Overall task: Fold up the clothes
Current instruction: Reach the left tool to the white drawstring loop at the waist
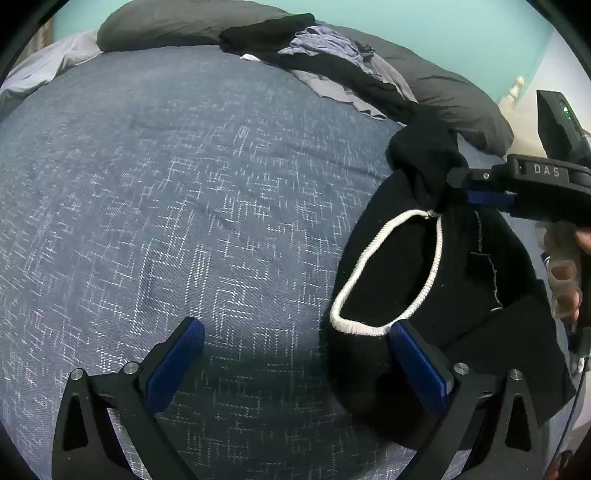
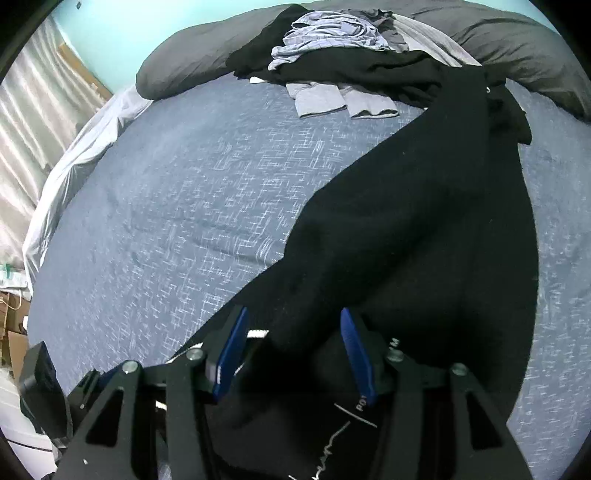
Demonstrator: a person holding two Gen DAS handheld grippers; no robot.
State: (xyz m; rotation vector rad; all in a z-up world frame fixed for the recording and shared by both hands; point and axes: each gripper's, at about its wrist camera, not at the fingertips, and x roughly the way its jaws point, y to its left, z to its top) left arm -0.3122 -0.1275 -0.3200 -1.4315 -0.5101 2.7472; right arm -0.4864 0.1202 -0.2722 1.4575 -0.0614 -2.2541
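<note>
Right gripper (image 2: 291, 350) clamped on black knit garment (image 2: 406, 229), white drawstring (image 1: 388, 273) looped at its near end. Long axis running diagonally away from claw toward heaped clothes (image 2: 332, 48) far ahead. Left gripper (image 1: 295, 365) released, over blue woven bedspread (image 1: 166, 184), garment brushing its right finger.

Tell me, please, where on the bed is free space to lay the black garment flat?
The blue bedspread is bare from the left gripper up to the grey pillow. It is crowded near the clothes pile by the pillows, and on the right where the black garment lies.
</note>
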